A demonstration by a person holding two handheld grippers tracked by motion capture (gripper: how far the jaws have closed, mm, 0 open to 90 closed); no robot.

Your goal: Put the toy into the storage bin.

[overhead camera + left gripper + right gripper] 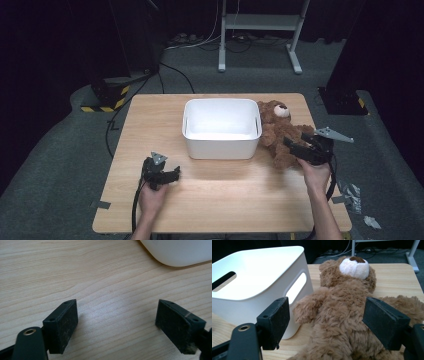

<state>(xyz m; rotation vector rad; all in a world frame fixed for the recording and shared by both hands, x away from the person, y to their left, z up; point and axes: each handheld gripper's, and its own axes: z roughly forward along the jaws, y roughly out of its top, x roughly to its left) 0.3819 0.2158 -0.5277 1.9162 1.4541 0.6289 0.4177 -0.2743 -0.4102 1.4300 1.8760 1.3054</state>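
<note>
A brown teddy bear (278,131) lies on its back on the wooden table (150,120), right beside a white plastic bin (222,145). In the right gripper view the teddy bear (344,312) shows its white muzzle, and its body lies between the spread jaws of my right gripper (324,323), which is open. From above, the right gripper (300,148) sits at the bear's lower body. My left gripper (170,176) rests low over bare wood at the front left, open; between the jaws of the left gripper (116,325) there is only table.
The bin (254,287) is empty and has slot handles in its walls. Beyond the table stand a white metal frame (260,30) and floor cables. A black box with yellow striped tape (107,95) sits at the far left corner.
</note>
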